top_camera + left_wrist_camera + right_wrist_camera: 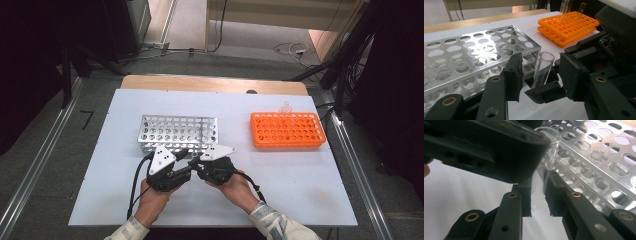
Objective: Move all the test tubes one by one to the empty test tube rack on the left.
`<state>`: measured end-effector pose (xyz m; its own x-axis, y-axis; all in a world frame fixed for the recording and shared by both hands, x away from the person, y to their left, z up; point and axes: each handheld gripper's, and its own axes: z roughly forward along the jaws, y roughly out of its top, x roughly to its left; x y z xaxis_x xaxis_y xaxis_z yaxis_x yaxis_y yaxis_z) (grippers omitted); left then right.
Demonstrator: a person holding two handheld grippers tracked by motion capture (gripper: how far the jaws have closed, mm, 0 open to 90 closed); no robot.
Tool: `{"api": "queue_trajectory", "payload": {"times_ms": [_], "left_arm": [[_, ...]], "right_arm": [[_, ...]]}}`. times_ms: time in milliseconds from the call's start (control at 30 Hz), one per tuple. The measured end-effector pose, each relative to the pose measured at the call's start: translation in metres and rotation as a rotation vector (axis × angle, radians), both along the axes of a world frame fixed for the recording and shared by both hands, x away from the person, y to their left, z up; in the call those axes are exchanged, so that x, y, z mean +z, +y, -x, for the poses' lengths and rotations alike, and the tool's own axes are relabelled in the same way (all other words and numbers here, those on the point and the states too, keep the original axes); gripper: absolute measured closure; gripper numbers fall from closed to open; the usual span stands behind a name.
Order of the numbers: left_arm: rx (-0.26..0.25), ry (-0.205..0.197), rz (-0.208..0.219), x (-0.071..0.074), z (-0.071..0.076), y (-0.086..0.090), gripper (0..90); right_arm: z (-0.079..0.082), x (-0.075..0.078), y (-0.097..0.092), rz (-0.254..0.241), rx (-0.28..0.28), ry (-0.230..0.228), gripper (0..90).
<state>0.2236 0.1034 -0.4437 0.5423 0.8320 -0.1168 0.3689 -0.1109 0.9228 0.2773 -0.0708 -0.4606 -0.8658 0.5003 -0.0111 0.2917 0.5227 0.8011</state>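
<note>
Left gripper view shows my right gripper (544,92) clamped on 1 glass tube (543,68) by the metal rack (474,50) near the table's front edge, left gripper (540,75) apart around it, tube not racked yet.

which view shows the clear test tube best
The left gripper view: the test tube stands upright, open rim visible, held low by the right tool. In the right gripper view, the tube is partly hidden by the left tool's dark body. In the high view both tools cover it.
</note>
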Motion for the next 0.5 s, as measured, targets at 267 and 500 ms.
{"api": "queue_trajectory", "payload": {"times_ms": [267, 500], "left_arm": [[-0.015, 0.002, -0.011, -0.0014, -0.0020, -0.0031, 65.2], [-0.021, -0.002, -0.019, -0.0017, -0.0018, -0.0045, 71.9]], "right_arm": [[0.0007, 0.0004, 0.0002, -0.004, 0.000, 0.003, 73.4], [0.0004, 0.0006, -0.0003, -0.005, 0.000, 0.003, 73.4]]}}
